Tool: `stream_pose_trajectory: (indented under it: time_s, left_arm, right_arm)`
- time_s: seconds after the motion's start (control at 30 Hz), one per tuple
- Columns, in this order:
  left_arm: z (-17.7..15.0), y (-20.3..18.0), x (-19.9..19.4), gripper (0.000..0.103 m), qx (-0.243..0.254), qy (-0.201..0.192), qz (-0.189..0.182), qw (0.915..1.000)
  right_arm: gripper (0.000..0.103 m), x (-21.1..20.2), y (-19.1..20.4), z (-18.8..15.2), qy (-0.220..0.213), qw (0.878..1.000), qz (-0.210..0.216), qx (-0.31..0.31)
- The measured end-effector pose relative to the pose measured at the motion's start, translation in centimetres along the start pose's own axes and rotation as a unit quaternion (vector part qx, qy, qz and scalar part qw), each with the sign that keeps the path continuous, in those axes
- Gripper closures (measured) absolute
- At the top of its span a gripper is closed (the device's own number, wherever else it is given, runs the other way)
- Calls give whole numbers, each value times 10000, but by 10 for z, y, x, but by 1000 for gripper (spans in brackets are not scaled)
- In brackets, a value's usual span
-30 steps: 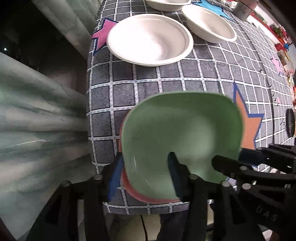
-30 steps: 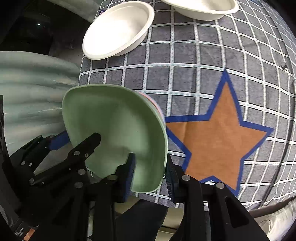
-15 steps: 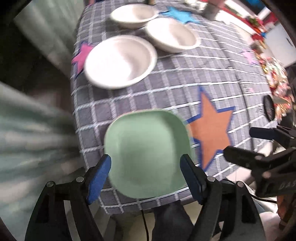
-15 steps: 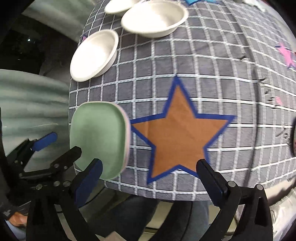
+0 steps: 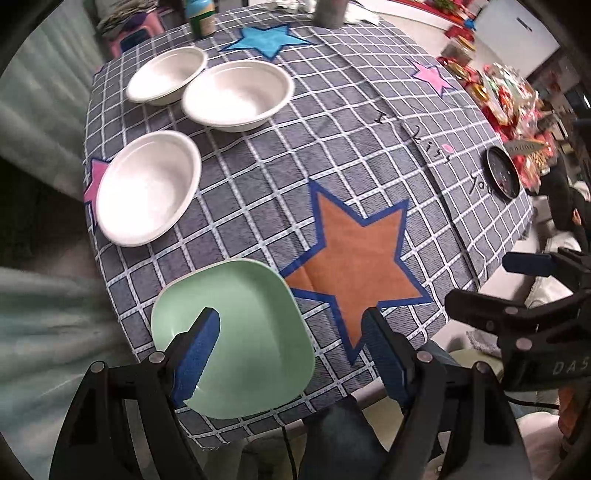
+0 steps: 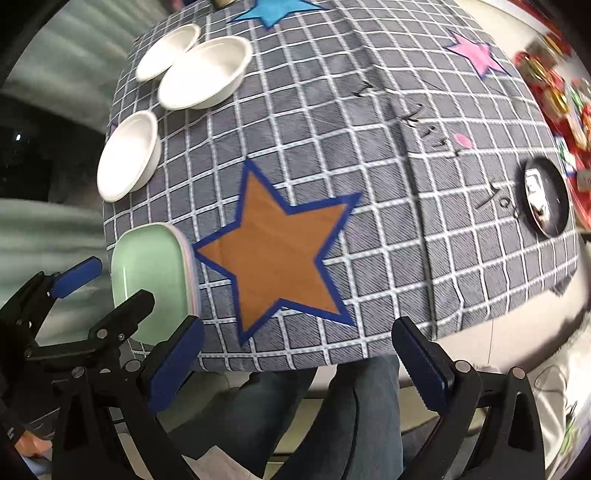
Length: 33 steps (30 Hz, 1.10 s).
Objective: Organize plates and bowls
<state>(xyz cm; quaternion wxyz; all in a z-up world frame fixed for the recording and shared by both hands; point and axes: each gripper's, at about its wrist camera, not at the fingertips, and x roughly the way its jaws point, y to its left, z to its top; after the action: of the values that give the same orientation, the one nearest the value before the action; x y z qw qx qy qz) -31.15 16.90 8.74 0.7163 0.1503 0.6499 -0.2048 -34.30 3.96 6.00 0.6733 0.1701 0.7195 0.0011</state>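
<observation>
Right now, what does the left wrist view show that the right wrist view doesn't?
Only the left wrist view: a green bottle at the table's far edge. Only the right wrist view: the pink rim stacked under the green plate. Both: three white bowls, the orange star, the black dish, and both grippers open, holding nothing.

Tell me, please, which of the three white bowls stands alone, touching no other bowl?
The white bowl nearest the green plate, at the cloth's left edge. The other two bowls sit farther back, rims overlapping.
</observation>
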Motion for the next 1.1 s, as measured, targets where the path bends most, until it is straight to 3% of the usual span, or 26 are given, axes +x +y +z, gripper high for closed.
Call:
stream_pose_trajectory:
  time_s: [0.07, 0.23, 1.1]
  left_arm:
    - [1, -4, -2, 21, 45, -20, 30, 10000]
    - [0, -8, 1, 21, 30, 52, 38, 10000]
    - [4, -25, -1, 21, 310, 35, 72, 9995]
  right_arm:
    - [1, -19, -29, -4, -19, 10000, -25, 68]
    - [1, -24, -40, -13, 31, 10000, -16, 91]
    - [1, -38, -55, -21, -99, 9993, -97, 358]
